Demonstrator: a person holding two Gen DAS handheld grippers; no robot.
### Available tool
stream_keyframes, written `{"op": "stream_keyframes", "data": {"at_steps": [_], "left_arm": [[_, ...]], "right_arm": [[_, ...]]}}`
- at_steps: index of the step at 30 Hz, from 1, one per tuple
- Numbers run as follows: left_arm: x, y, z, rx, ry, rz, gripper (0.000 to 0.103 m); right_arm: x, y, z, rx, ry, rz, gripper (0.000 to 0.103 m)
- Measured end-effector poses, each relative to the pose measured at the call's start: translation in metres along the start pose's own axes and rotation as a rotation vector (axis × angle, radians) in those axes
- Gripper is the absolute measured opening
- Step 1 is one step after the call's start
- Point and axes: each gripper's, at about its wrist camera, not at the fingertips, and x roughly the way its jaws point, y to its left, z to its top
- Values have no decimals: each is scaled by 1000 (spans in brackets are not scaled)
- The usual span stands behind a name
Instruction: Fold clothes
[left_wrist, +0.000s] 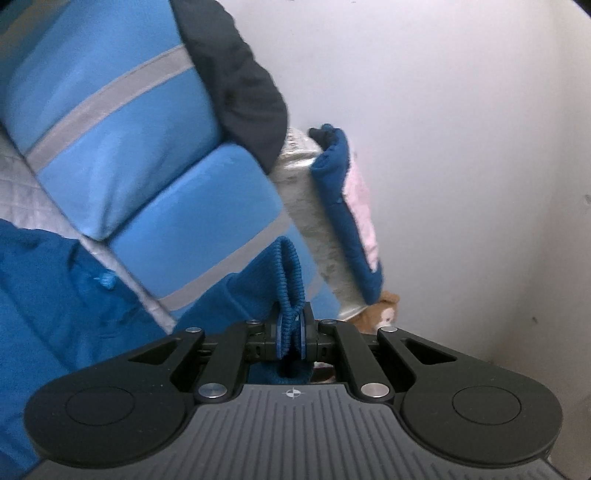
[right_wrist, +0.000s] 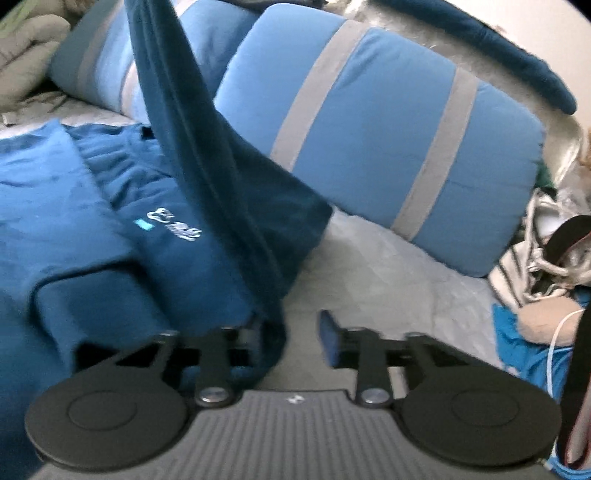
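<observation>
I count two puffy pillows (right_wrist: 380, 147) on the bed (right_wrist: 369, 266) — both light blue with grey stripes, soft and rounded at the corners. The bed cover is pale grey and quilted in little squares. There is one dark blue top (right_wrist: 122, 229) lying flat on the bed, left of the pillows. It looks soft and fuzzy, and it has a small white stitched logo (right_wrist: 173, 225) on it.

My left hand-held gripper (left_wrist: 291, 330) is clenched tight on the ribbed cuff (left_wrist: 290, 273) of the blue top. The cuff is stretchy knit with thin ridges, and it sticks up in a loop past the pads.

In the right view, one sleeve (right_wrist: 199, 147) of the top is lifted high and hangs like a long, smooth strip down to my right hand-held gripper (right_wrist: 303, 332). Its jaws are partly apart — not wide, not shut. The sleeve's end drapes over the left finger, and the right blue pad (right_wrist: 328, 338) stands bare with a gap beside it. It is blurry there, so I cannot tell if anything is pinched.

A messy pile of clothes (right_wrist: 535, 251) sits at the far right.
</observation>
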Motion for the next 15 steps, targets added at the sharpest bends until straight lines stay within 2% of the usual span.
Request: {"op": "stream_keyframes", "data": {"at_steps": [2, 4, 10, 15], "left_arm": [[-7, 9, 1, 8, 2, 25, 8], [-16, 20, 2, 11, 1, 40, 8], [-41, 55, 1, 57, 8, 104, 8], [-58, 87, -6, 86, 43, 175, 8]], "right_arm": [[-2, 1, 1, 8, 1, 15, 29], [-2, 0, 3, 22, 8, 28, 16], [-1, -1, 9, 63, 26, 38, 13], [-1, -1, 9, 80, 29, 43, 13]]}}
